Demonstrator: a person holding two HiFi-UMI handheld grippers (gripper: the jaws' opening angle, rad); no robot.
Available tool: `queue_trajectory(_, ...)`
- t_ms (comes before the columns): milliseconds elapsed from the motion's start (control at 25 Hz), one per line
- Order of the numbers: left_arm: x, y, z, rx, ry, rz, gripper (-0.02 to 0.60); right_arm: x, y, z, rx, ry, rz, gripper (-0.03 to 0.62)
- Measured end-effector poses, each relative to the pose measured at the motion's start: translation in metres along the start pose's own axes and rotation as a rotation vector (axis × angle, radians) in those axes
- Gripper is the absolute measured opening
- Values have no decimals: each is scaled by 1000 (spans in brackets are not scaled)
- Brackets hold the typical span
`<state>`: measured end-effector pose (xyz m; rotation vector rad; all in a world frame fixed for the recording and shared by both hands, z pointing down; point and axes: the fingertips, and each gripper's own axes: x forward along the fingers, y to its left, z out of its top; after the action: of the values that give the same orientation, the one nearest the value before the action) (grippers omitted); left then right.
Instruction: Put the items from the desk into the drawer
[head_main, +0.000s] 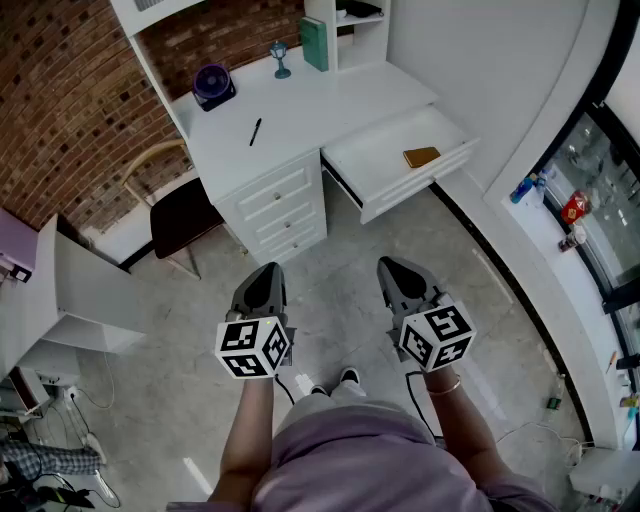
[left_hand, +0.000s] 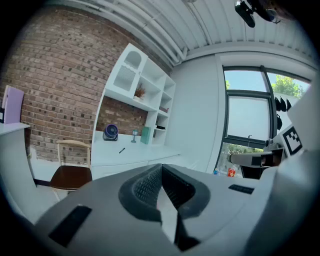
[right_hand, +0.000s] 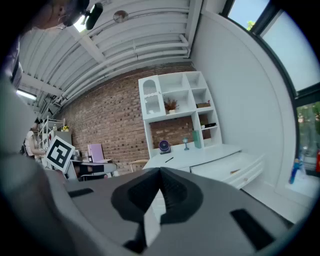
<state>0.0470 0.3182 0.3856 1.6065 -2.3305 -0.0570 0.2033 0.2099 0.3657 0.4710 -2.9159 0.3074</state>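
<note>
A white desk (head_main: 330, 100) stands ahead, and a black pen (head_main: 255, 131) lies on its top. Its wide drawer (head_main: 385, 170) is pulled open with a flat brown item (head_main: 421, 157) inside. At the back of the desk are a purple fan (head_main: 213, 84), a small blue goblet (head_main: 281, 58) and a green book (head_main: 314, 43). My left gripper (head_main: 265, 270) and right gripper (head_main: 390, 265) hover over the floor, well short of the desk. Both are shut and hold nothing. The left gripper view shows the pen (left_hand: 121, 150) far beyond the shut jaws; the right gripper view shows the drawer (right_hand: 240, 167).
A wooden chair with a dark seat (head_main: 180, 215) stands left of the desk's three small drawers (head_main: 280, 205). A white cabinet (head_main: 80, 290) is at the left. A windowsill with bottles (head_main: 560, 215) runs along the right. Grey floor lies between me and the desk.
</note>
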Motion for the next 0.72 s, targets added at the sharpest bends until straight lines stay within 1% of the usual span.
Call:
queue_trajectory(200, 8, -8, -3, 17, 9, -2, -2, -2, -10, -1, 7, -6, -25, 3)
queue_trajectory(360, 12, -13, -5, 40, 11, 6, -2, -2, -17, -2, 13, -19, -24, 3)
queue_trajectory(560, 12, -10, -4, 17, 6, 33, -2, -2, -20, -2, -5, -20, -29, 3)
queue_trajectory(720, 16, -12, -4, -2, -1, 31, 0, -1, -22, -1, 1, -20, -11, 3)
